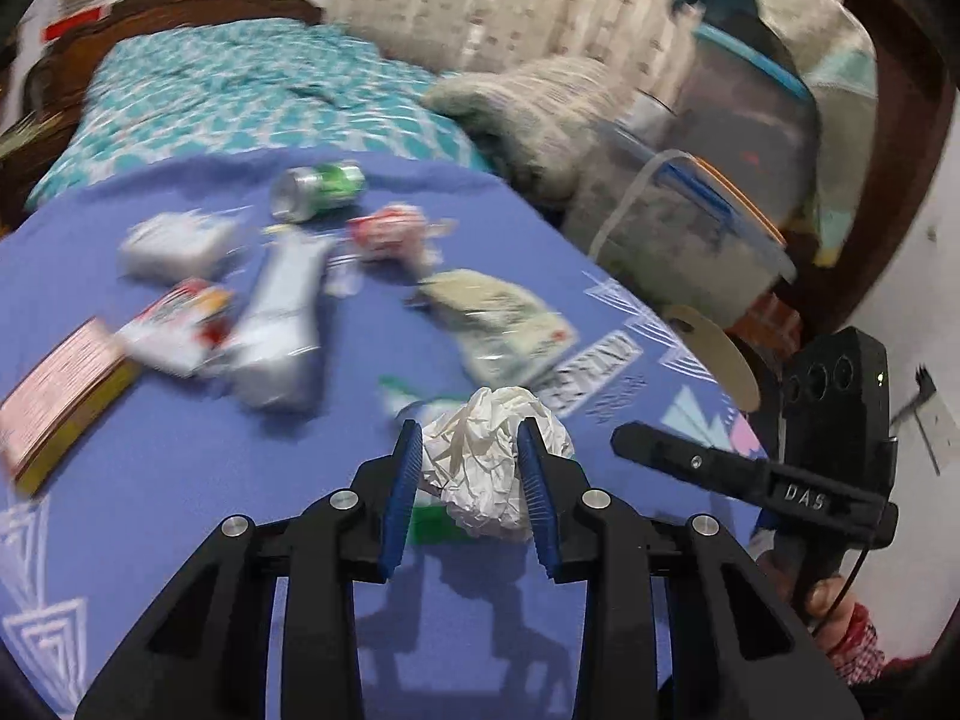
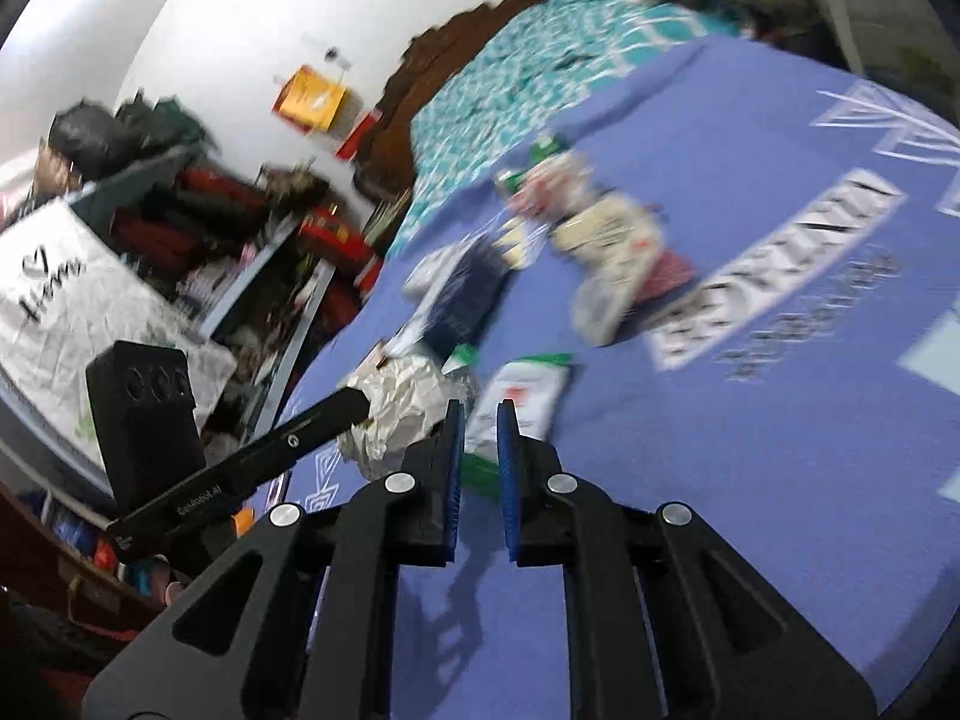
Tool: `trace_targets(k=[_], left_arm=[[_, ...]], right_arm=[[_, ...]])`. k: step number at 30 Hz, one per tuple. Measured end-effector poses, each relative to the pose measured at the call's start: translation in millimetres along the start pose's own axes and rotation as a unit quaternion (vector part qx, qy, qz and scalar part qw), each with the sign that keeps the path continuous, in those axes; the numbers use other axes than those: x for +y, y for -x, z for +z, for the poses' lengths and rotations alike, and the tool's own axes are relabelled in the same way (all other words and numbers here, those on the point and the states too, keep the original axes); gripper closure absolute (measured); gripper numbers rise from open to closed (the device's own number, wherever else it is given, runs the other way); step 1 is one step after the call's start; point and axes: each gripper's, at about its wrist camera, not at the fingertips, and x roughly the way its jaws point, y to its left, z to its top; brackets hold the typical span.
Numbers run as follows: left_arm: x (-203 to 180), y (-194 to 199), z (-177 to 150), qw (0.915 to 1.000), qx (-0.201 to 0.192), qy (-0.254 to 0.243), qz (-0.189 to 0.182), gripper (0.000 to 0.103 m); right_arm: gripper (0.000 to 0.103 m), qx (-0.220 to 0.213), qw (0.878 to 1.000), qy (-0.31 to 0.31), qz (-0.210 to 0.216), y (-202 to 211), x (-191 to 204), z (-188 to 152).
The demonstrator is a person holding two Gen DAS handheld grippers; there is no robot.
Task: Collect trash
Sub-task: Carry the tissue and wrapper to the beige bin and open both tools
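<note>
Item one, my left gripper (image 1: 468, 468): its blue pads sit either side of the crumpled paper ball (image 1: 486, 468), both appearing to press the paper, so I judge it clamped on the ball; whether the ball is lifted off the blue cloth (image 1: 180, 480) or resting on it I cannot tell. The ball is roughly round, with no long axis to align. Item two, my right gripper (image 2: 480, 468): its pads stand near each other with a narrow gap and nothing between them, so it is nearly closed and carrying nothing. It points at a green-and-white wrapper (image 2: 522, 402) lying flat just beyond the ball; that wrapper is nearer my right side than my left. Item three, remaining trash, all farther from the ball across the cloth: a green can (image 1: 318, 189) on its side, farthest off; a red-and-white crumpled wrapper (image 1: 390, 234); a pale clear bag (image 1: 504, 324); a silver pouch (image 1: 276, 324); a yellow-edged box (image 1: 60, 390) off to the ball's left. No bin or collecting bag shows in either view.
</note>
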Motion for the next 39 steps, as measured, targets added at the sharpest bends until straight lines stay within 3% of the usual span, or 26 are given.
trace_targets(k=[3, 4, 5, 6, 7, 9, 13, 18, 24, 25, 27, 31, 36, 39], left_arm=[[-18, -5, 17, 0.9998, -0.01, -0.014, 0.005, 0.072], [-19, -4, 20, 0.9997, -0.016, -0.014, 0.009, 0.072], [-18, -2, 23, 0.9995, -0.023, -0.012, 0.019, 0.072], [-14, -2, 25, 0.9992, -0.026, -0.006, 0.031, 0.072], [-9, -4, 26, 0.999, -0.022, 0.004, 0.04, 0.072], [4, -9, 23, 0.9984, -0.01, 0.024, 0.05, 0.072], [30, -20, 6, 0.9963, 0.026, 0.053, 0.063, 0.072], [38, -31, -10, 0.9951, 0.052, 0.037, 0.076, 0.072], [52, -34, -14, 0.9958, 0.052, 0.047, 0.058, 0.072], [52, -34, -15, 0.996, 0.052, 0.046, 0.056, 0.072], [53, -33, -14, 0.9961, 0.053, 0.05, 0.05, 0.072], [51, -25, -6, 0.9961, 0.048, 0.073, 0.016, 0.072], [17, -28, 12, 0.9979, 0.038, 0.05, -0.014, 0.072], [-22, -50, 28, 0.9966, 0.051, 0.035, -0.053, 0.072]], right_arm=[[0.085, -0.003, 1.0, -0.024, -0.011, 11, -19, 4], [0.08, 0.001, 1.0, -0.03, -0.007, 11, -24, 6], [0.068, 0.008, 0.999, -0.033, -0.006, 9, -25, 6], [0.025, 0.018, 0.999, -0.034, -0.006, 5, -25, 7], [0.009, 0.023, 0.999, -0.035, -0.006, 2, -24, 7], [0.016, 0.017, 1.0, -0.017, 0.008, -1, -16, 7], [0.047, 0.073, 0.997, 0.016, 0.018, -28, -1, 11], [0.059, 0.132, 0.991, -0.009, 0.002, -67, -8, 7], [0.06, 0.144, 0.989, -0.02, 0.018, -98, 4, 15], [0.072, 0.146, 0.989, -0.016, 0.018, -104, 7, 15], [0.085, 0.153, 0.988, -0.013, 0.025, -112, 17, 10], [0.093, 0.13, 0.991, 0.013, 0.023, -101, 26, 12], [0.093, 0.071, 0.997, 0.009, 0.005, -44, 0, 26], [0.093, 0.024, 1.0, -0.006, -0.013, 0, -25, 35]])
